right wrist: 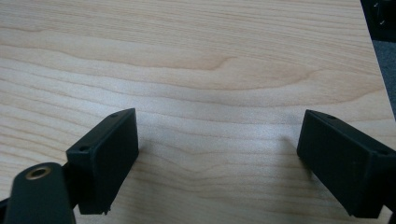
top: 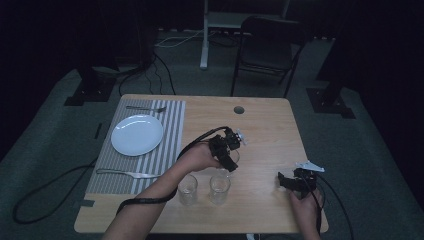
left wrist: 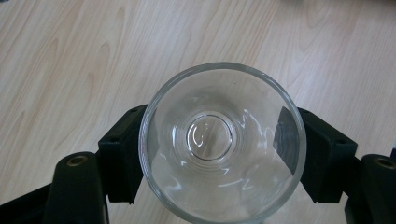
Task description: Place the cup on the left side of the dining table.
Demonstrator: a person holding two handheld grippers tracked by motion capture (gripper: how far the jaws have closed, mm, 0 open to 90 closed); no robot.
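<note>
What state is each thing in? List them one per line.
left gripper: shut on glass
glass: upright, empty, held between the jaws
right gripper: open, nothing between the jaws, over bare table
two other glasses: upright, empty, near the table's front edge
plate: empty, on the striped placemat
fork: lying beyond the plate
knife: lying on the placemat

Clear empty drinking glass (left wrist: 222, 142), upright, seen from above, pressed between both black jaws above pale wooden table (left wrist: 70, 56).

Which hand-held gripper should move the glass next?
Left. The left hand-held gripper already has its jaws on both sides of the glass; the right hand-held gripper is open over bare table.
</note>
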